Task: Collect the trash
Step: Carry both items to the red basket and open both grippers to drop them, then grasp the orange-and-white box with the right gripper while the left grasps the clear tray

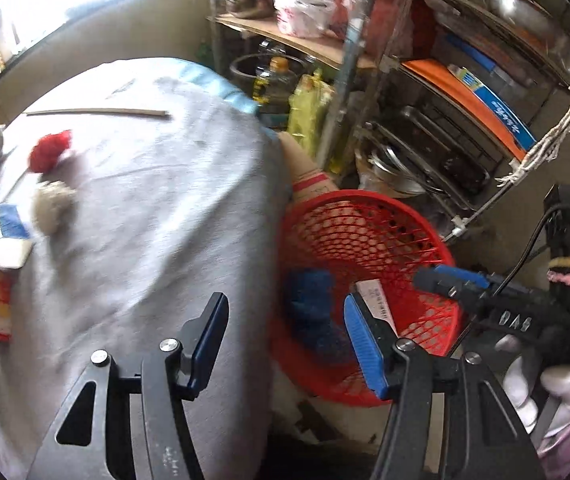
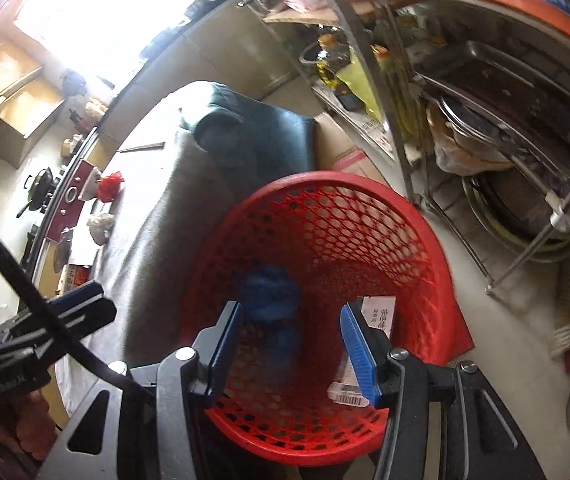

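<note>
A red mesh basket [image 1: 369,216] [image 2: 341,192] stands on the floor beside a table under a grey cloth [image 1: 145,208]. In it lie a blue crumpled wad [image 2: 271,294] [image 1: 311,292] and a white printed carton [image 2: 365,360] [image 1: 377,304]. My right gripper [image 2: 291,350] is open and empty right over the basket; it also shows in the left wrist view [image 1: 451,280]. My left gripper [image 1: 285,346] is open and empty at the table's edge. On the cloth lie a red wad [image 1: 50,154], a beige wad [image 1: 51,202], a wooden stick [image 1: 97,112] and small boxes [image 1: 1,248].
A metal rack [image 1: 425,100] with trays, pans, bottles and bags stands behind the basket. A cardboard box [image 1: 309,176] sits between the table and the rack. A stove with a pan [image 2: 39,192] lies far left in the right wrist view.
</note>
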`<action>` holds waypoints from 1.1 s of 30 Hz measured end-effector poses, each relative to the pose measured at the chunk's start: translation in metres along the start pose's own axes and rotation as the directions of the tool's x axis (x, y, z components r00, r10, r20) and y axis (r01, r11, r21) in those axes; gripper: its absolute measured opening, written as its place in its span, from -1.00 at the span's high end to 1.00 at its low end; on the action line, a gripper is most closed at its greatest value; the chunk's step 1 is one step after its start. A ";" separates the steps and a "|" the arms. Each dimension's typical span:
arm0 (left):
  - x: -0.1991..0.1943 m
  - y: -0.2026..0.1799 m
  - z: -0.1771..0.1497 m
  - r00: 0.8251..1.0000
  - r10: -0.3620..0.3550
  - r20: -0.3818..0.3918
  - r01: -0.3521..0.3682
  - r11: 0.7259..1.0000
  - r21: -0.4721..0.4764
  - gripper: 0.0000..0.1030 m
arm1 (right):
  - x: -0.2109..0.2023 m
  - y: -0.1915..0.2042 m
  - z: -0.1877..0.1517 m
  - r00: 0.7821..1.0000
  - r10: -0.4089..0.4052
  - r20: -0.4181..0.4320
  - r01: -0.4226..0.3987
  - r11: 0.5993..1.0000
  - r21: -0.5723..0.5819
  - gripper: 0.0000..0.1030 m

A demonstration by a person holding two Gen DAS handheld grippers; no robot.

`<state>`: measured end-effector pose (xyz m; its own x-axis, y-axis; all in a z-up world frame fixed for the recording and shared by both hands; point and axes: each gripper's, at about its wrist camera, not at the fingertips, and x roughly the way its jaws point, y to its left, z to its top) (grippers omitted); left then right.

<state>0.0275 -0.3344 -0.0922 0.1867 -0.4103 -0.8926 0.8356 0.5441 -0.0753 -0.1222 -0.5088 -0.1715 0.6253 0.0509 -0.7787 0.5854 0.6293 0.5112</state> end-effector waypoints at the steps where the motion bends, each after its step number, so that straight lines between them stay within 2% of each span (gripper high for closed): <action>1: -0.006 0.009 -0.005 1.000 0.015 0.010 -0.014 1.000 -0.015 -0.21 | 0.000 0.006 0.001 1.000 0.010 0.002 -0.010 1.000 -0.011 -0.07; 7: -0.043 0.066 -0.041 0.990 0.120 0.069 -0.111 0.985 -0.131 -0.23 | 0.007 0.064 0.008 0.998 0.060 -0.007 -0.060 0.991 -0.123 -0.07; 11: -0.073 0.115 -0.072 0.974 0.202 0.100 -0.173 0.955 -0.241 -0.33 | 0.017 0.110 0.010 0.994 0.104 -0.033 -0.108 0.974 -0.197 -0.07; 14: -0.096 0.159 -0.106 0.948 0.302 0.101 -0.252 0.906 -0.340 -0.34 | 0.028 0.150 0.008 0.988 0.137 -0.066 -0.149 0.954 -0.259 -0.07; 19: -0.121 0.222 -0.151 0.891 0.449 0.062 -0.373 0.803 -0.464 -0.35 | 0.050 0.213 -0.003 0.973 0.182 -0.144 -0.222 0.914 -0.339 -0.07; 24: -0.136 0.275 -0.183 0.873 0.488 0.025 -0.380 0.709 -0.594 -0.35 | 0.076 0.276 -0.013 0.949 0.209 -0.234 -0.289 0.875 -0.388 -0.07; 27: -0.143 0.299 -0.196 0.856 0.518 0.002 -0.399 0.662 -0.634 -0.35 | 0.091 0.313 -0.016 0.943 0.193 -0.270 -0.297 0.853 -0.428 -0.07; 31: -0.160 0.334 -0.204 0.825 0.565 -0.002 -0.421 0.613 -0.669 -0.36 | 0.114 0.362 -0.015 0.941 0.170 -0.291 -0.295 0.834 -0.467 -0.07; 33: -0.168 0.354 -0.203 0.819 0.574 0.000 -0.419 0.597 -0.684 -0.44 | 0.130 0.384 -0.014 0.940 0.153 -0.305 -0.288 0.835 -0.469 -0.07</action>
<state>0.1869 0.0754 -0.0595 0.6324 -0.0237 -0.7743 0.0675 0.9974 0.0246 0.1770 -0.2493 -0.0818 0.5202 0.3805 -0.7646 0.0665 0.8745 0.4804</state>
